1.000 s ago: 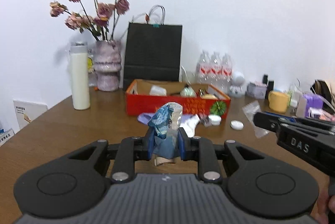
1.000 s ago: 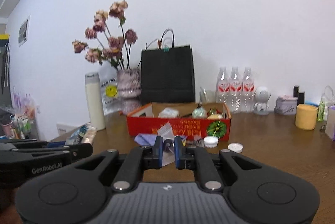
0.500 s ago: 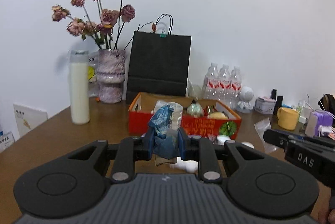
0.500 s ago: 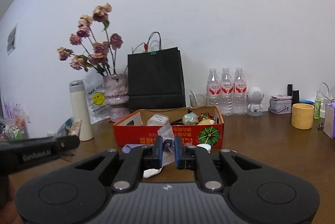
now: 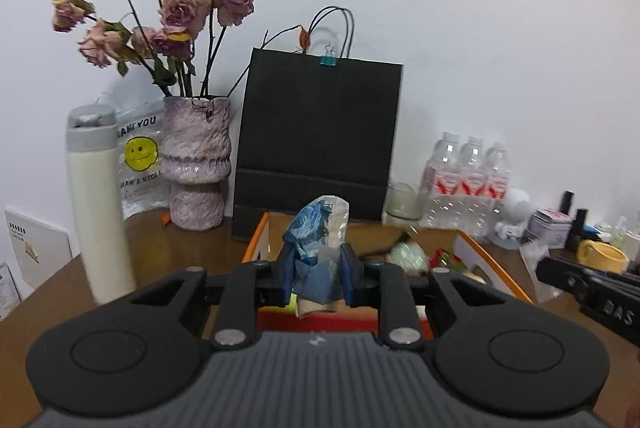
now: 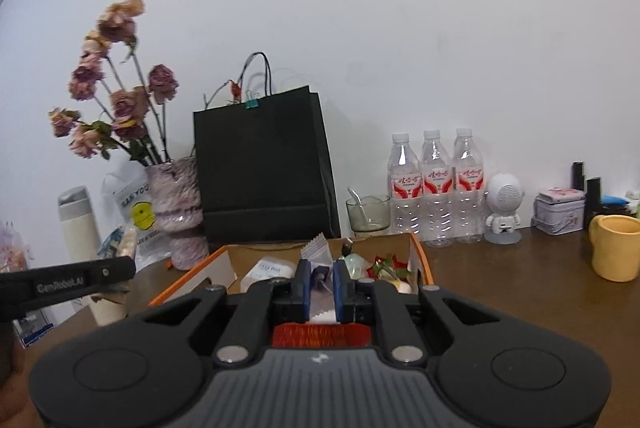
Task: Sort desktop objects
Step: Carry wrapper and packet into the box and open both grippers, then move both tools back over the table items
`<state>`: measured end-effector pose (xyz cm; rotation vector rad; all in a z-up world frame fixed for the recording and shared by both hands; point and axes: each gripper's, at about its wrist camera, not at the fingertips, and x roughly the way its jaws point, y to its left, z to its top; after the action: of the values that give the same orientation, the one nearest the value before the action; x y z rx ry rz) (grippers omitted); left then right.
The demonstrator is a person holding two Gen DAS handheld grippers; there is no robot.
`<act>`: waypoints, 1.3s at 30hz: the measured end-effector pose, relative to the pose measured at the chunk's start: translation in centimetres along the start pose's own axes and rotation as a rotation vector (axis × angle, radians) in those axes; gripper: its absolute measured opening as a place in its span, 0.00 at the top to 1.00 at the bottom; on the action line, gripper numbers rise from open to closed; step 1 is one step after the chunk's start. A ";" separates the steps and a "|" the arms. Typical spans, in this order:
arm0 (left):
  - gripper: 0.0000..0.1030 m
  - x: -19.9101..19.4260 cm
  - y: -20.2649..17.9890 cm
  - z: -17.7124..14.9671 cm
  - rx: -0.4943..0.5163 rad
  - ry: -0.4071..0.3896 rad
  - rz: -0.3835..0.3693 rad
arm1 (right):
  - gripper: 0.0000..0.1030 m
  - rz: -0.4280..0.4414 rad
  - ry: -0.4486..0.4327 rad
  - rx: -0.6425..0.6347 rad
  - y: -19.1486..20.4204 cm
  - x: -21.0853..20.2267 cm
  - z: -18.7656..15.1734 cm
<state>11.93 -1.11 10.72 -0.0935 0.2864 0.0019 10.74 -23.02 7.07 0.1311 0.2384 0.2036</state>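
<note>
Blue crinkled wrapper [image 5: 313, 246] with a clear shiny top. Orange-edged red box [image 6: 421, 260], brown inside. Black paper bag [image 5: 318, 143], teal clip. Mottled pink-white vase [image 5: 197, 163], faded pink roses [image 5: 176, 7]. Yellow mug [image 6: 616, 252]. Red-labelled clear bottles [image 6: 436, 183]. Cream flask [image 5: 102, 220], grey cap.

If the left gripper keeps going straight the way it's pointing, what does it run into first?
Probably the open red box: the left gripper, shut on a blue wrapper, aims slightly downward over its near edge. Past that stands the black paper bag. Depth is uncertain.

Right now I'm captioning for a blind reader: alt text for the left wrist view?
The left tool grips a crumpled blue wrapper above an open orange box; behind stand a black paper bag and a vase.
</note>
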 end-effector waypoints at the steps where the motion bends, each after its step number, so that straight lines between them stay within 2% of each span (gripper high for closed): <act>1: 0.78 1.1 0.4 0.7 -0.008 -0.004 0.000 | 0.90 0.004 0.014 0.005 -0.2 1.1 0.5; 3: 0.78 3.6 1.3 2.1 -0.031 0.008 0.004 | 0.90 0.021 0.058 0.025 -0.7 3.3 1.5; 7: 0.78 8.0 2.4 4.3 -0.038 0.056 0.008 | 0.90 0.041 0.086 0.052 -1.3 7.2 3.3; 10: 0.78 12.4 2.7 5.4 -0.043 0.138 0.018 | 0.90 0.065 0.144 0.063 -1.5 11.3 5.1; 13: 0.77 17.1 2.7 6.0 -0.043 0.245 -0.001 | 0.90 0.113 0.265 0.082 -1.4 16.8 6.5; 15: 0.77 20.1 2.3 5.7 -0.008 0.299 -0.010 | 0.90 0.106 0.317 0.123 -1.4 20.2 6.9; 18: 0.76 23.8 1.9 4.7 0.049 0.353 0.051 | 0.90 0.101 0.397 0.090 -0.6 25.2 6.6; 21: 0.76 26.4 2.1 3.2 0.063 0.425 0.099 | 0.90 0.067 0.500 0.128 -1.1 29.9 5.0; 24: 0.75 27.7 2.5 1.8 0.064 0.518 0.093 | 0.90 0.028 0.591 0.127 -1.2 33.1 2.9; 25: 0.75 27.8 2.4 1.8 0.077 0.531 0.090 | 0.90 0.024 0.615 0.121 -1.2 33.7 2.2; 26: 0.70 27.7 2.5 1.9 0.071 0.530 0.083 | 0.90 0.026 0.653 0.140 -1.3 34.3 1.7; 28: 0.68 27.7 2.5 2.0 0.050 0.565 0.074 | 0.89 0.036 0.671 0.144 -1.4 34.5 1.5; 29: 0.64 27.6 2.5 1.9 0.048 0.576 0.072 | 0.89 0.011 0.676 0.114 -1.1 34.6 1.6; 31: 0.57 27.5 2.3 1.9 0.051 0.566 0.066 | 0.77 -0.022 0.696 0.073 -0.7 34.9 1.5; 34: 0.47 27.3 2.5 2.6 0.047 0.567 0.073 | 0.61 -0.011 0.703 0.101 -0.9 34.6 1.8; 37: 0.26 26.4 2.7 4.5 0.015 0.556 0.074 | 0.51 0.011 0.681 0.120 -1.1 33.0 3.6; 38: 0.24 25.9 2.8 5.3 0.007 0.550 0.069 | 0.48 0.014 0.670 0.114 -1.1 32.3 4.5; 39: 0.21 25.1 2.9 6.1 -0.003 0.542 0.066 | 0.41 0.009 0.658 0.100 -0.9 31.6 5.4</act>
<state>37.72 2.10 9.20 -0.0865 0.8314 0.0434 42.31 -17.65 5.19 0.1613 0.9041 0.2395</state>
